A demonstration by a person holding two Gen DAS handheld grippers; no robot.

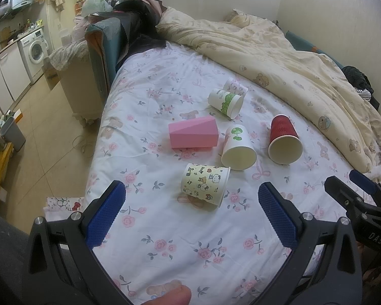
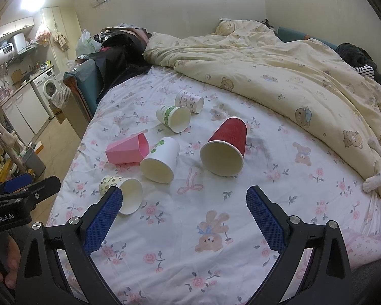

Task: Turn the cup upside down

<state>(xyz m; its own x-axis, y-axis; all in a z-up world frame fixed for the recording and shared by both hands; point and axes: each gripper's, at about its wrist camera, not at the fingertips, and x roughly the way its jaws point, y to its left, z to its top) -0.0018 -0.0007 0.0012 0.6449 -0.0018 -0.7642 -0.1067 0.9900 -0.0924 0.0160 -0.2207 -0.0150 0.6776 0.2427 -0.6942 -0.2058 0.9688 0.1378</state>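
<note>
Several cups lie on their sides on the floral bed sheet (image 1: 165, 228). A cartoon-print cup (image 1: 205, 184) lies nearest my left gripper (image 1: 190, 200), which is open and empty just short of it. Beyond are a pink faceted cup (image 1: 193, 132), a white cup with a green motif (image 1: 237, 147), a red cup (image 1: 283, 139), a green-banded cup (image 1: 224, 101) and a small patterned cup (image 1: 236, 86). My right gripper (image 2: 184, 200) is open and empty, in front of the red cup (image 2: 226, 147) and the white cup (image 2: 161, 160). The cartoon cup (image 2: 123, 193) is by its left finger.
A cream bear-print duvet (image 2: 292, 76) is heaped along the right and far side of the bed. A cat's paw (image 2: 376, 180) rests at the right edge. The bed's left edge drops to a tiled floor (image 1: 50, 132) with a grey bin (image 1: 12, 132). Dark clothes (image 1: 139, 12) pile at the far end.
</note>
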